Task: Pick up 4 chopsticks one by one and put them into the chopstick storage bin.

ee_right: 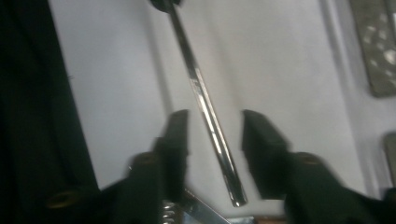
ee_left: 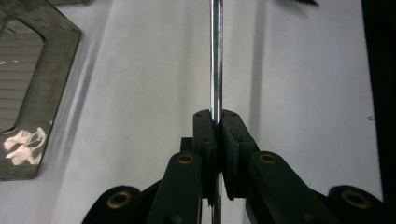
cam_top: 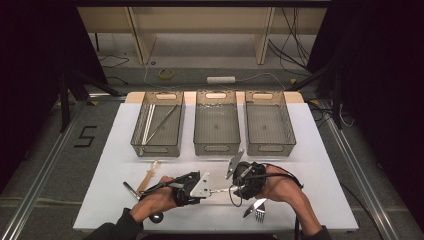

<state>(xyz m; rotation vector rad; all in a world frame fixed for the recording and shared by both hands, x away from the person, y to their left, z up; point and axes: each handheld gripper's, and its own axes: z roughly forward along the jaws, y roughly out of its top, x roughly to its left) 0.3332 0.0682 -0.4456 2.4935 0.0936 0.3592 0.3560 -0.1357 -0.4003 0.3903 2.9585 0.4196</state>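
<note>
A thin metal rod (cam_top: 220, 190) hangs level over the white table between my two grippers. My left gripper (cam_top: 207, 191) is shut on one end of it; in the left gripper view the closed jaws (ee_left: 217, 122) clamp the rod (ee_left: 215, 56), which runs straight up and away. My right gripper (cam_top: 233, 189) faces it from the right. In the right gripper view its jaws (ee_right: 215, 123) stand open, with the rod (ee_right: 205, 107) passing slantwise between them and touching neither.
Three grey bins stand in a row at the back: left (cam_top: 156, 149) holding long metal rods (cam_top: 161, 124), middle (cam_top: 216, 147), right (cam_top: 270, 147). A wooden utensil (cam_top: 148, 177) and a metal spoon (cam_top: 132, 190) lie by the left hand. A knife (cam_top: 252, 206) and fork (cam_top: 260, 215) lie by the right.
</note>
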